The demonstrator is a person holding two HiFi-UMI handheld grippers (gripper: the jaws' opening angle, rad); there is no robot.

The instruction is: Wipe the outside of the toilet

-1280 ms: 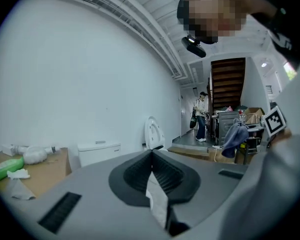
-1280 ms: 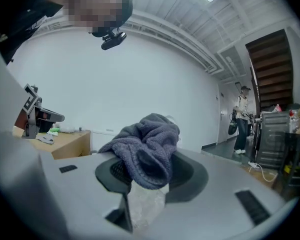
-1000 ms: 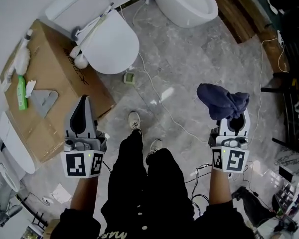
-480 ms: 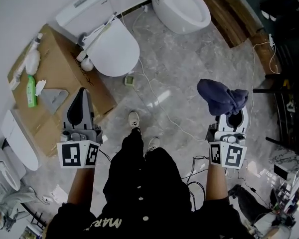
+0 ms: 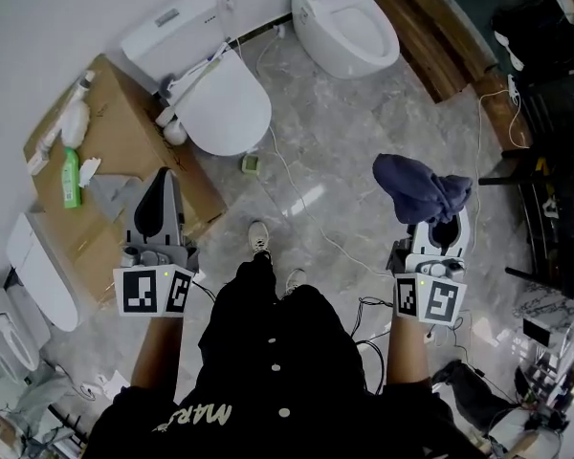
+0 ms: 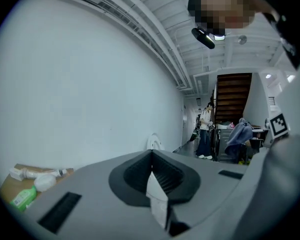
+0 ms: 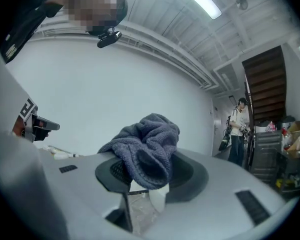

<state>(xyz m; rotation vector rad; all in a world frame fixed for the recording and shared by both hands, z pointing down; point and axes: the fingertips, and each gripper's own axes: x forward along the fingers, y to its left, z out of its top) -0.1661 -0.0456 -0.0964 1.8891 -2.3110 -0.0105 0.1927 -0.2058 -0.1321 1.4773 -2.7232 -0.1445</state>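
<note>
Head view: the bathroom floor scene sits lower in the frame than a second ago.
At the top, the lidded toilet [image 5: 225,103] and second toilet [image 5: 344,22] show more of their backs. The cardboard box [image 5: 124,122] shifts right. The left gripper [image 5: 163,185] and the right gripper [image 5: 443,226], with its blue cloth [image 5: 421,187], edge upward.

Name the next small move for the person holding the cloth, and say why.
Probably carry the right tongs forward and down to the toilet ahead: they already grip the cloth, but it is held above bare floor, touching no toilet.
</note>
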